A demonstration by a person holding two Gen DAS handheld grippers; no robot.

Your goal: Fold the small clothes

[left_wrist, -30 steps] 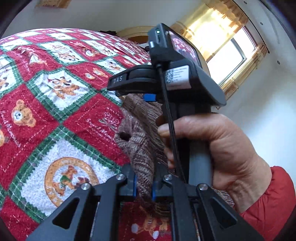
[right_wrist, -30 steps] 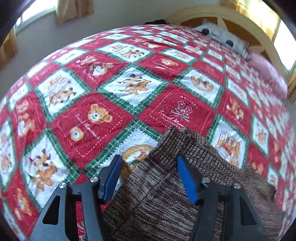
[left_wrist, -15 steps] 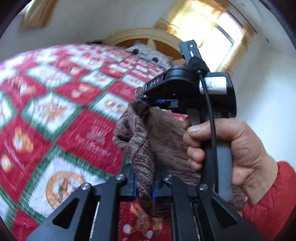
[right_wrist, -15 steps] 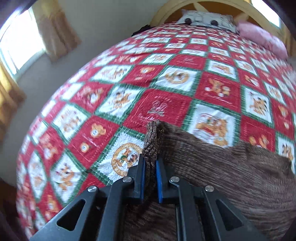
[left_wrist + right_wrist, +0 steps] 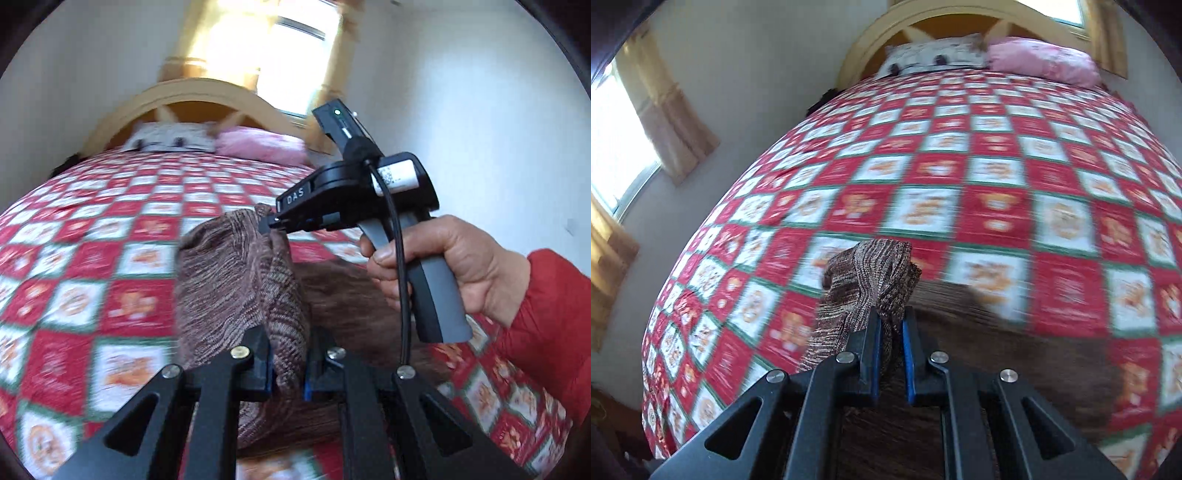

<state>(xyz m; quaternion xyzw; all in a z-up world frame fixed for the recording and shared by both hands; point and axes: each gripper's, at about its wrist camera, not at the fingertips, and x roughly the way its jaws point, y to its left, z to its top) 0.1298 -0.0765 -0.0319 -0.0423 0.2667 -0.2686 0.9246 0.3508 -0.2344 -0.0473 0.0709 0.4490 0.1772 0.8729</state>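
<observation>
Left wrist view: the left gripper [image 5: 288, 365] is clamped on the brown marled knit garment [image 5: 236, 291], lifted above the red-and-white checked quilt [image 5: 110, 258]. The right gripper [image 5: 271, 225] pinches its far corner. A thin bite could slip.

Right wrist view: the right gripper [image 5: 890, 354], wide a second ago, has closed on the garment [image 5: 871, 280], now raised off the quilt [image 5: 960, 177].

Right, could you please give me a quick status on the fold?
Both tongs shut on the sweater: left tongs, right tongs. Gripped edges are off the quilt, the rest trails below. Nothing in the way.
</observation>
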